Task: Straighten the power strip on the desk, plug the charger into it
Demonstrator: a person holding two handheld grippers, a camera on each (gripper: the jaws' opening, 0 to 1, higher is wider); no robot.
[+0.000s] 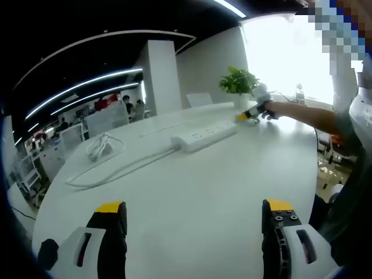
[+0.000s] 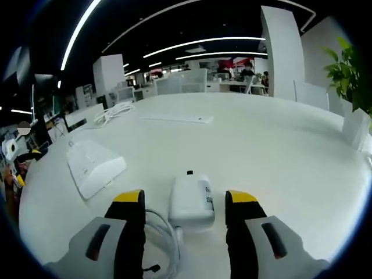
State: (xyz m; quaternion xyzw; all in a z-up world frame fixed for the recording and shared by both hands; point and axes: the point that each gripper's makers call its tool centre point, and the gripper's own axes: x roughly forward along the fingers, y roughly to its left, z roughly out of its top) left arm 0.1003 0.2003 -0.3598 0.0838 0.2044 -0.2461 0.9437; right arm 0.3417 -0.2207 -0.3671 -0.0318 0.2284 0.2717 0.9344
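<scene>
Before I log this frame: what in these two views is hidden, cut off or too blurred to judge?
- Left gripper view: the right gripper sits at the far end of the power strip; too small to tell whether its jaws are open.
- Left gripper view: the strip's sockets are too blurred to count.
- Right gripper view: the charger lies between the open jaws of that gripper; its prongs are out of sight, and its cable is cut off by the jaws.

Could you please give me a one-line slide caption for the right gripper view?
Right gripper, jaws open, poised around the white charger on the desk, power strip alongside.
</scene>
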